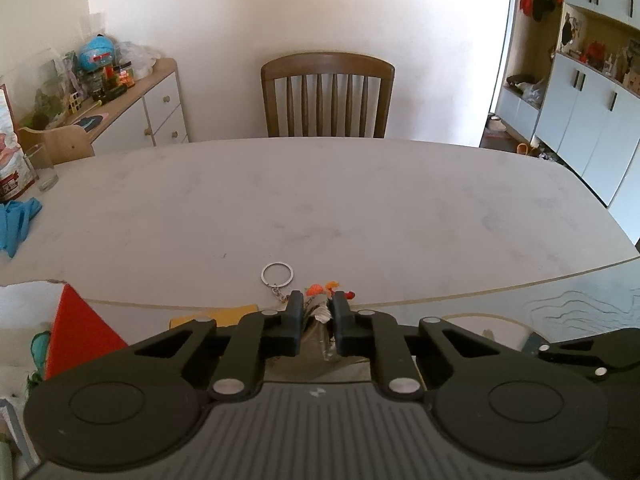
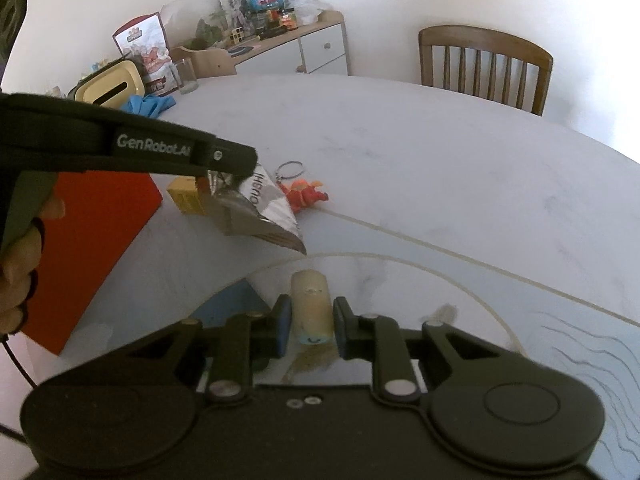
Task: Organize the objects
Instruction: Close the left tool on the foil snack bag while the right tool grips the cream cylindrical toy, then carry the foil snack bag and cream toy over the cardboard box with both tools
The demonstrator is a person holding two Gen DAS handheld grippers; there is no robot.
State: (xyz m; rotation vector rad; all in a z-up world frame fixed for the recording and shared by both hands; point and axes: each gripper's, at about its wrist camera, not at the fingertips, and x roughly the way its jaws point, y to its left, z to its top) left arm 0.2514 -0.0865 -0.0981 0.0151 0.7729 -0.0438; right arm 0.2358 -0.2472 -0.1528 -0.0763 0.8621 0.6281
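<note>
My left gripper (image 1: 317,312) is shut on a silver foil packet (image 1: 320,314), held above the table; the right wrist view shows the left gripper (image 2: 230,174) pinching that packet (image 2: 260,212) by its top corner. An orange toy keychain (image 2: 306,196) with a metal ring (image 1: 277,274) lies on the white table (image 1: 320,200) just beyond. My right gripper (image 2: 310,318) straddles a beige cylinder (image 2: 312,306) with a blue end that lies on the table; the jaws stand close on both sides, with a thin gap visible.
A red box (image 2: 96,248), a small yellow box (image 2: 186,198) and a blue flat piece (image 2: 230,300) lie at the left. Blue gloves (image 2: 150,104), a glass (image 2: 186,74) and a snack bag (image 2: 150,54) sit far left. A wooden chair (image 1: 327,94) stands behind the table.
</note>
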